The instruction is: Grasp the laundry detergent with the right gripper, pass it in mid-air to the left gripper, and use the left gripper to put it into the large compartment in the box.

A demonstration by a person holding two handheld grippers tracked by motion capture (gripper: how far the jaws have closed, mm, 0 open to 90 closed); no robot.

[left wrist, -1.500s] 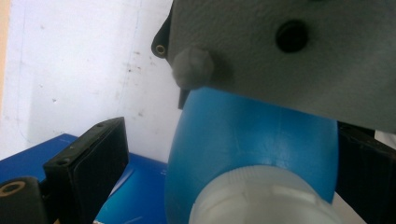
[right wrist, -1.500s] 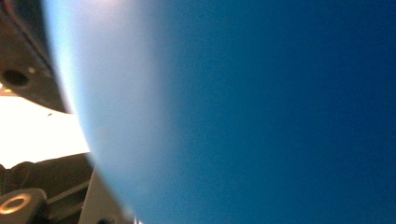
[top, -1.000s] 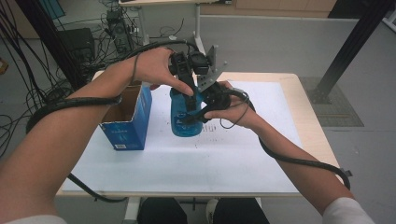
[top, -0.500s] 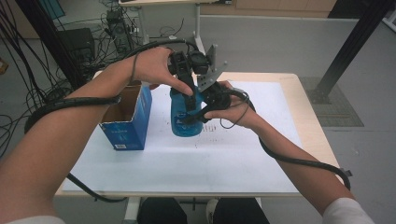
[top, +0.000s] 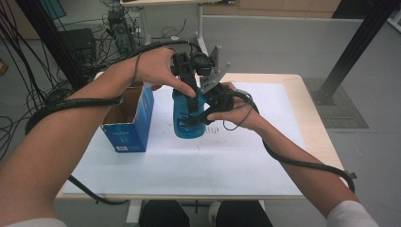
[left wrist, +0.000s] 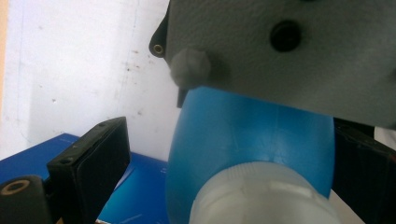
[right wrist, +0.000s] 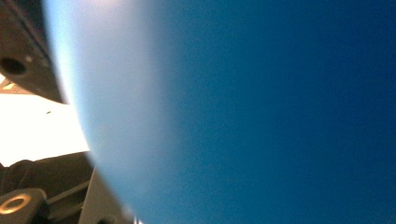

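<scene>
A blue bottle (top: 186,124) with a white cap (left wrist: 264,198) stands upright on the white table sheet (top: 227,161). My left gripper (top: 190,97) comes down over its top. In the left gripper view its jaws stand open on either side of the cap, the left one well apart from it. My right gripper (top: 196,116) reaches in from the right and is shut on the bottle's body, whose blue wall (right wrist: 257,112) sits right against its camera. The right gripper's grey plate (left wrist: 289,51) hangs just above the bottle's shoulder (left wrist: 243,135).
An open blue cardboard box (top: 127,124) stands just left of the bottle, its side also near the left jaw (left wrist: 140,196). Cables trail from both grippers over the table's left and right edges. The sheet in front of the bottle is bare.
</scene>
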